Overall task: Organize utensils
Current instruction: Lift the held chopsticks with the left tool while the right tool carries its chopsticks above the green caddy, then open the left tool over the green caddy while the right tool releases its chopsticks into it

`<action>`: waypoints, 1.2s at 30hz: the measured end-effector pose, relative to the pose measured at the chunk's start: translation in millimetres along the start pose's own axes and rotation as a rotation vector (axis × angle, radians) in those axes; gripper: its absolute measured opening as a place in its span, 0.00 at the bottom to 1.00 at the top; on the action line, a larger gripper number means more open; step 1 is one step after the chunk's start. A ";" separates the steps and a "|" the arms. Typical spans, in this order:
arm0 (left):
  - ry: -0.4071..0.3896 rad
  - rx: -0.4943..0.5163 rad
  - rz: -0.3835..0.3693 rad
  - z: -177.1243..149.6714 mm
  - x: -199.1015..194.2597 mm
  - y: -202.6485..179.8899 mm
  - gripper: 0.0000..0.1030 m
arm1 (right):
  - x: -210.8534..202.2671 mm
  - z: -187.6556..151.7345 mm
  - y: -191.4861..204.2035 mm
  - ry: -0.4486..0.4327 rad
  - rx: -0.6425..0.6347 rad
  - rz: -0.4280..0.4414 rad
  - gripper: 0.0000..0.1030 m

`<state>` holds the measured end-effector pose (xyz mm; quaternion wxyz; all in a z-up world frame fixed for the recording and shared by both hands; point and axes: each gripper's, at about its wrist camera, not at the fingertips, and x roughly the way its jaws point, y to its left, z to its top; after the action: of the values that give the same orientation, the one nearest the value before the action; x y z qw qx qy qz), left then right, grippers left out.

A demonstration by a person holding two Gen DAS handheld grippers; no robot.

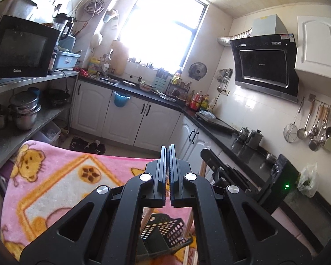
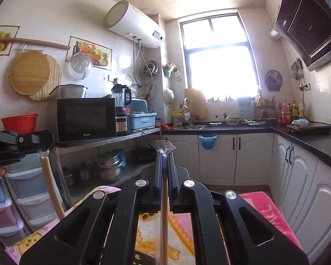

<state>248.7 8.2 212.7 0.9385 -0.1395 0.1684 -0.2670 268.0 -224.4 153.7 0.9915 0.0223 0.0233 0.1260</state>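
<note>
My right gripper (image 2: pixel 164 156) is shut on a pair of wooden chopsticks in a clear plastic sleeve (image 2: pixel 164 209); the sleeve's crumpled end (image 2: pixel 164 147) sticks out past the fingertips. It also shows in the left wrist view (image 1: pixel 229 172), held to the right of the left one. My left gripper (image 1: pixel 168 152) is shut with nothing between its fingers, raised above a black perforated utensil basket (image 1: pixel 163 231) that lies on the pink cartoon blanket (image 1: pixel 55 190). More wooden chopsticks (image 1: pixel 190 255) lie by the basket. The other gripper (image 2: pixel 15 143) shows at the left edge of the right wrist view.
A steel shelf (image 2: pixel 112 140) with a microwave (image 2: pixel 86 119) and pots stands at the left. White cabinets and a dark counter (image 2: pixel 302 139) run along the back and right. Ladles hang on a wall rail (image 1: pixel 320 128). A wooden chair back (image 2: pixel 51 187) stands by plastic drawers.
</note>
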 end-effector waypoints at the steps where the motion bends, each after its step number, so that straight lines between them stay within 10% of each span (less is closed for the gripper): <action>1: 0.005 0.003 0.003 -2.5 3.8 1.6 0.00 | 0.9 -2.1 0.3 -0.003 -0.004 0.001 0.04; 18: 0.080 0.017 0.041 -50.6 35.5 17.3 0.01 | -11.7 -33.9 -11.9 0.004 0.034 -0.011 0.05; 36: 0.096 -0.047 0.073 -78.1 17.4 35.7 0.05 | -55.0 -50.2 -12.5 0.080 0.054 -0.033 0.29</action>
<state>248.4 14.6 125.3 0.9350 -0.1422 0.2243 -0.2351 215.3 -248.4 105.2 0.9908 0.0438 0.0666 0.1098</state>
